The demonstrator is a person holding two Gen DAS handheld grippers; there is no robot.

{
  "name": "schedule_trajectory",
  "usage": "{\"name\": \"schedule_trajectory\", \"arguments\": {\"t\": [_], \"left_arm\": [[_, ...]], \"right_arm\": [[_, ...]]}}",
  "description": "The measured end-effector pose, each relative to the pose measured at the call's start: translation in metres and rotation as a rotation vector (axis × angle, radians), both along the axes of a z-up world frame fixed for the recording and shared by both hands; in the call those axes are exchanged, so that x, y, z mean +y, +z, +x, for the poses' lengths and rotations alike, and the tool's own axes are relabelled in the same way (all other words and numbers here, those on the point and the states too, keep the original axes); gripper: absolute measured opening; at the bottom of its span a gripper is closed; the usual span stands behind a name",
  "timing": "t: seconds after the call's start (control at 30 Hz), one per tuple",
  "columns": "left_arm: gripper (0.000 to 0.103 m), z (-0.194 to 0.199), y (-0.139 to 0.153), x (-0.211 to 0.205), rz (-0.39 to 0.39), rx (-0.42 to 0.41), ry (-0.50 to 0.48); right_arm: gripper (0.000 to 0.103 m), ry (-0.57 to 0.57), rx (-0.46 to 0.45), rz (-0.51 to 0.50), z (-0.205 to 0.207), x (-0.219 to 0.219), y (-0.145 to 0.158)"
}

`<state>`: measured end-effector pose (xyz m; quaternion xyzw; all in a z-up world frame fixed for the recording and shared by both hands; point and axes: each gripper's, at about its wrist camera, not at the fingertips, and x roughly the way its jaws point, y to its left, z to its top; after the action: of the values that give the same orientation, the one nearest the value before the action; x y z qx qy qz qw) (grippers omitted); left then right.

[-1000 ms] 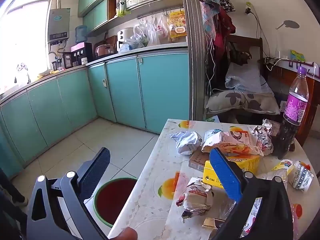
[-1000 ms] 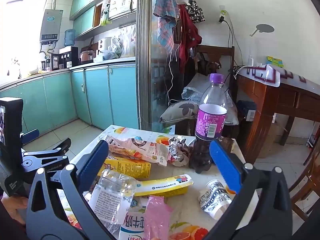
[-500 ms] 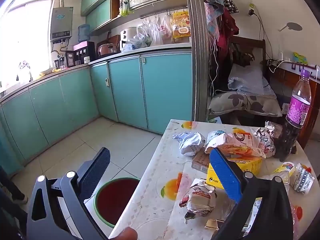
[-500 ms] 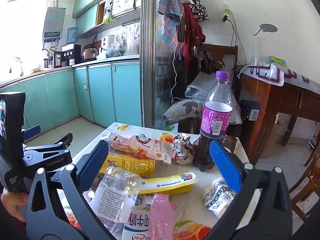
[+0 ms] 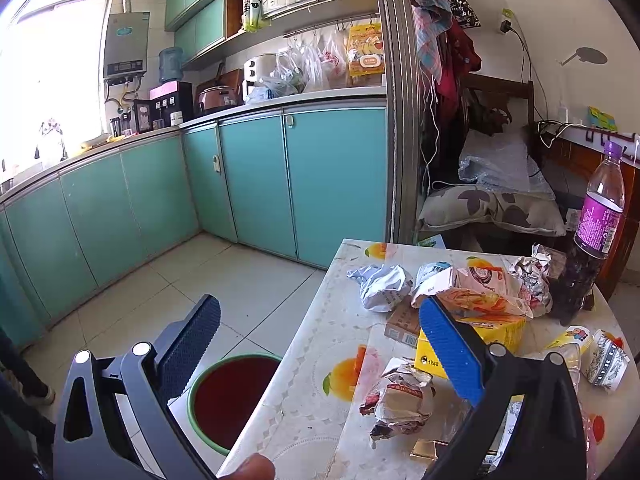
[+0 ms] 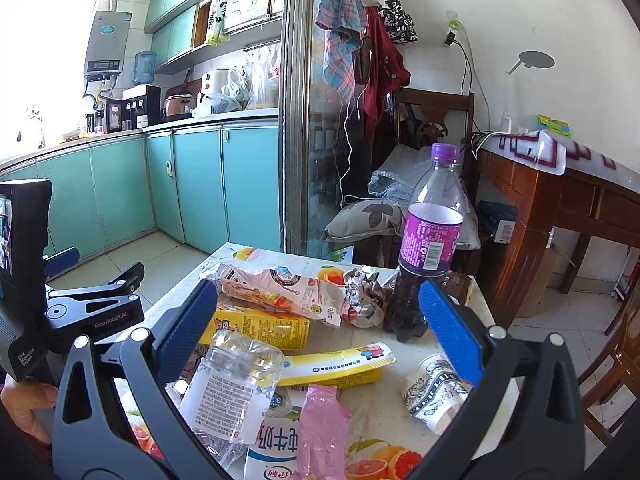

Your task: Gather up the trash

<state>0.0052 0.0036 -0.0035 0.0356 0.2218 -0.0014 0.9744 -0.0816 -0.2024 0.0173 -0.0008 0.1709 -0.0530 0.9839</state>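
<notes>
While both claws gape empty, trash (image 6: 280, 296) litters table (image 5: 320, 344).

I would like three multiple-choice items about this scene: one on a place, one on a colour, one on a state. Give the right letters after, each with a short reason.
1. Where is the bin?
A. on the table
B. on the floor beside the table
C. on the counter

2. What colour is the bottle cap?
A. purple
B. green
C. white

3. In what state are the two tools?
A. both open and empty
B. both shut on trash
C. only the left one open

Key:
1 B: the bin stands on the tiles next to the table edge.
2 A: the cap matches its purple label.
3 A: the left tool and the right tool each show spread jaws with nothing between them.
</notes>
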Motion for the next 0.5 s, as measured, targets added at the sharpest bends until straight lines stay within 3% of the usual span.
{"name": "schedule_trajectory", "arguments": {"t": [0.5], "left_arm": [[0.096, 0.0017, -0.0025, 0.0011, 0.001, 0.008, 0.004]], "right_arm": [[0.1, -0.005, 0.009, 0.006, 0.0014, -0.0023, -0.0027]]}}
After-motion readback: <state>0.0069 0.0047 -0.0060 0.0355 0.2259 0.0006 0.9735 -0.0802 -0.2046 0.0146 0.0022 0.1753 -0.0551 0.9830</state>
